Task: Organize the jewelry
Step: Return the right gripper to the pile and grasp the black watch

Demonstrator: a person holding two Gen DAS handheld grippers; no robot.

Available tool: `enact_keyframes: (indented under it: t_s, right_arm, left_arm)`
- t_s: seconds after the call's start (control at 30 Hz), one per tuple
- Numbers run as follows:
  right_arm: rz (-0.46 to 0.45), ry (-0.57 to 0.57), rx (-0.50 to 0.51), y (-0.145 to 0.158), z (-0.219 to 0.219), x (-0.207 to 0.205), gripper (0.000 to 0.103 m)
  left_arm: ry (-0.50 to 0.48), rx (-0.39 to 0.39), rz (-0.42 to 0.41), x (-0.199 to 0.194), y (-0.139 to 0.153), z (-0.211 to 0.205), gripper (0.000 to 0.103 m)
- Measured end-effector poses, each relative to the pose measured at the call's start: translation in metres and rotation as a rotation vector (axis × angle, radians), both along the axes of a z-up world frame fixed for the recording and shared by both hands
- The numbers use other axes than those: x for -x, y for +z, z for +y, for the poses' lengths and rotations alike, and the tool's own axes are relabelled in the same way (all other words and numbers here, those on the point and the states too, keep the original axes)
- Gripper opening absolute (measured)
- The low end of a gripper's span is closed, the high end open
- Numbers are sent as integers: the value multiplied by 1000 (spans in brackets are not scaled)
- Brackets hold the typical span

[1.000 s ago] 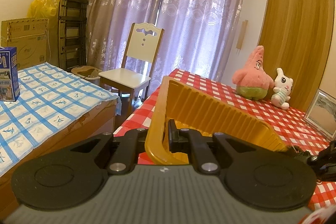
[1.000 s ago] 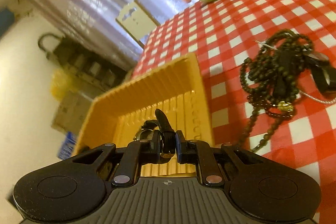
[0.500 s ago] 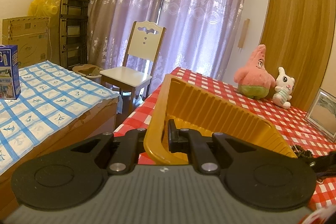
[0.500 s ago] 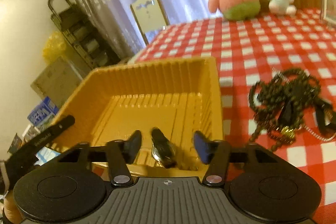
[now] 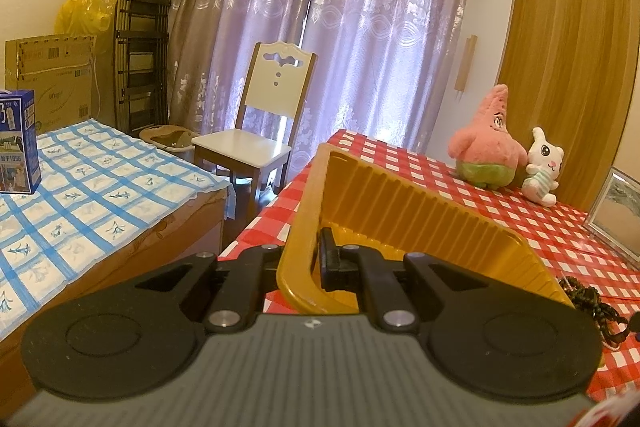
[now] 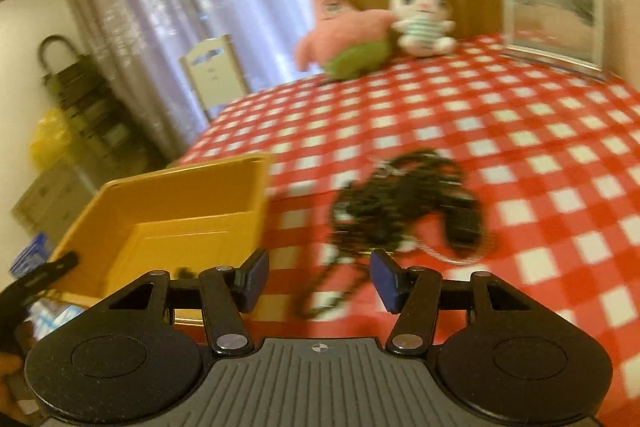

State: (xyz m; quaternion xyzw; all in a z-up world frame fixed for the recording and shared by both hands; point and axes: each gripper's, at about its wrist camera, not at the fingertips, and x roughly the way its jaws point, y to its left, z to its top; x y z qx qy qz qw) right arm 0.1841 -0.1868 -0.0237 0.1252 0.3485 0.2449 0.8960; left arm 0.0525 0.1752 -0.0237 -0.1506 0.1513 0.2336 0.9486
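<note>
Bead necklace tangle (image 6: 404, 207) lies on the checked tablecloth (image 6: 520, 131), just ahead of the right gripper (image 6: 318, 277), whose jaws have just opened and stand apart, empty. Likely light, limp, snag-prone: pinch a bunched strand, not a loose loop. Left gripper (image 5: 308, 259) is clamped on the yellow tray (image 5: 400, 203) rim, tilting it.

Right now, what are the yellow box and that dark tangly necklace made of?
The yellow box looks like moulded plastic: one even colour, ribbed walls, a soft sheen. The necklace pile seems to be strings of small dark beads, maybe wood or stone; the picture is too blurred to say. It lies on a red checked tablecloth.
</note>
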Motion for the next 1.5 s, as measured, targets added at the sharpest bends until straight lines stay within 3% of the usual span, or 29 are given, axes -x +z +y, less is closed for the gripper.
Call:
enact_keyframes:
  t_s: [0.27,0.57,1.0,1.1,1.27,1.33,1.5]
  right_arm:
    - [10,-105,59,-9,-40,-5,56]
    - [-10,-110,125,-16,-37,-42,56]
    - [31,-100,139,-34,-20,-84,55]
    - [28,-100,149,-35,-18,-87,46]
    - [27,-106,169,-36,-16,-91,41]
    - [20,-103,183,-37,-16,-91,35]
    - [7,-108,183,-37,-21,-87,32]
  left_arm:
    - [-1,-5,2,-2,1,1,8]
    - [-9,-24,-1,-5,3,4,8]
    - [-17,-35,-7,-8,7,5,8]
    - [-16,-37,-7,-8,7,5,8]
    - [-16,-37,-6,-9,8,5,8]
    - [-16,-39,-4,-10,8,5,8]
    - [-17,-41,-5,-11,9,5,8]
